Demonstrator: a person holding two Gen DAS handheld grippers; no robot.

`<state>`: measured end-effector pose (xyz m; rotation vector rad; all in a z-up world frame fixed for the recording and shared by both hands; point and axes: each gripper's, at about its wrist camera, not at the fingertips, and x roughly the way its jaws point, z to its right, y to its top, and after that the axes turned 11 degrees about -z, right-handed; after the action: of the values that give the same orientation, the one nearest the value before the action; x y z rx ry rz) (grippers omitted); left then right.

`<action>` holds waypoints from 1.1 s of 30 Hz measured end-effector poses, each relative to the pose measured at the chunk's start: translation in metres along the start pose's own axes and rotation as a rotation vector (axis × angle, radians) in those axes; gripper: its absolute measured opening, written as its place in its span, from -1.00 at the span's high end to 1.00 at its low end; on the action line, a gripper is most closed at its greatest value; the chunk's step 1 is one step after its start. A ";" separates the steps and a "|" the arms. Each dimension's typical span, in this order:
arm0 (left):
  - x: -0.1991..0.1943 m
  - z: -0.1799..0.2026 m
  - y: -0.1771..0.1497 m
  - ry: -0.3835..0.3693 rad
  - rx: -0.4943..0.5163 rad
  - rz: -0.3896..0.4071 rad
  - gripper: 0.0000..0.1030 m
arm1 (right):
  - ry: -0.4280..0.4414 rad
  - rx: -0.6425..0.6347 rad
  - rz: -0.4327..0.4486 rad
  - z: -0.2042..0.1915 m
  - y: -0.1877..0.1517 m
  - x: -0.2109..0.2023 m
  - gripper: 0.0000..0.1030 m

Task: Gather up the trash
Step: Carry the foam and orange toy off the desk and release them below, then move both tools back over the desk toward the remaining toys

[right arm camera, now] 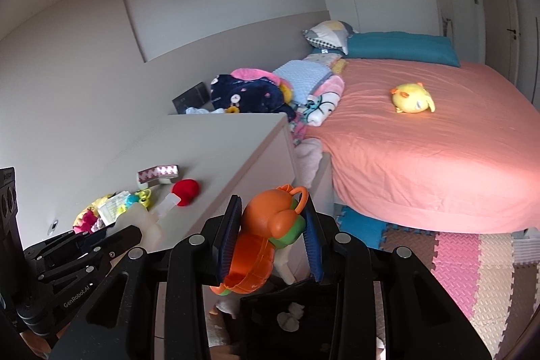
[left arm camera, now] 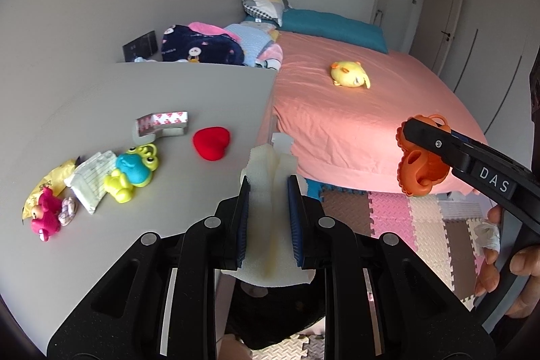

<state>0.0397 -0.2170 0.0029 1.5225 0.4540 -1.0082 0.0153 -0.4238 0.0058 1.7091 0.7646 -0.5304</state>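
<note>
My left gripper (left arm camera: 269, 186) is shut on a piece of white foam (left arm camera: 270, 164), held over the near edge of the grey table (left arm camera: 168, 90). A dark bag (left arm camera: 270, 312) lies below it. In the right wrist view my right gripper (right arm camera: 272, 203) is shut on an orange plastic toy (right arm camera: 263, 225), above a black bag (right arm camera: 270, 302) with crumpled white paper (right arm camera: 289, 316) in it. The left wrist view shows that toy (left arm camera: 418, 164) at right in the right gripper (left arm camera: 415, 144). The left gripper (right arm camera: 131, 230) with the foam (right arm camera: 141, 216) shows at lower left.
On the table lie a red heart (left arm camera: 211, 139), a blue-green frog toy (left arm camera: 135, 167), folded paper (left arm camera: 91, 181), a yellow wrapper (left arm camera: 50, 184), a pink toy (left arm camera: 44, 215) and a patterned box (left arm camera: 162, 122). A pink bed (left arm camera: 354, 110) with a yellow plush (left arm camera: 349, 75) stands right; foam mats (left arm camera: 405, 225) cover the floor.
</note>
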 end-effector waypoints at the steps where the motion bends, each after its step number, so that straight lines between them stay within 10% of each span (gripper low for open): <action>1: 0.001 0.004 0.000 -0.001 0.007 -0.002 0.61 | -0.007 0.003 0.000 0.003 0.000 0.000 0.28; 18: 0.024 0.015 0.004 -0.022 0.047 -0.056 0.55 | -0.051 0.024 -0.027 0.011 -0.003 0.010 0.28; 21: 0.025 0.011 0.004 -0.014 0.037 -0.066 -0.04 | -0.062 0.041 -0.015 0.013 -0.002 0.009 -0.20; 23: 0.020 0.007 0.004 0.029 0.020 -0.033 -0.83 | -0.080 0.043 0.002 0.013 -0.001 0.007 -0.47; 33: 0.012 -0.001 0.003 0.069 0.012 -0.012 -0.87 | -0.087 0.034 0.019 0.010 0.001 0.005 -0.61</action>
<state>0.0491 -0.2200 -0.0053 1.5701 0.5068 -0.9715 0.0198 -0.4327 0.0005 1.7115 0.6803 -0.6033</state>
